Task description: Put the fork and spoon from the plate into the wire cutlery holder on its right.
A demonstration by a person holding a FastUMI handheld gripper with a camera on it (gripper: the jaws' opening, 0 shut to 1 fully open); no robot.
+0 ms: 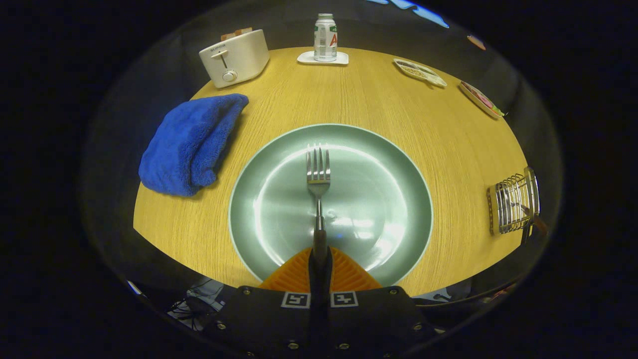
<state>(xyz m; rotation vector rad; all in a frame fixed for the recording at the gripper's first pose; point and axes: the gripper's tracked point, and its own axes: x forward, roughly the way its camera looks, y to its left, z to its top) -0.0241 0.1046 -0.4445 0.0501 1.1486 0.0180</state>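
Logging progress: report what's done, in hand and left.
Done, it seems: a handle already stands in the holder, likely the spoon. In hand: the gripper is shut on the fork, held over the plate. Left: carry the fork right and drop it in the holder.

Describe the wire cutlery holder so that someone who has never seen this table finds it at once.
Start at the big green plate in the middle of the wooden table, over which the gripper is shut on the fork. Look right, past the plate's rim, toward the table's edge. The wire cutlery holder stands there alone, a small basket of thin metal bars, the only see-through metal thing on the table.
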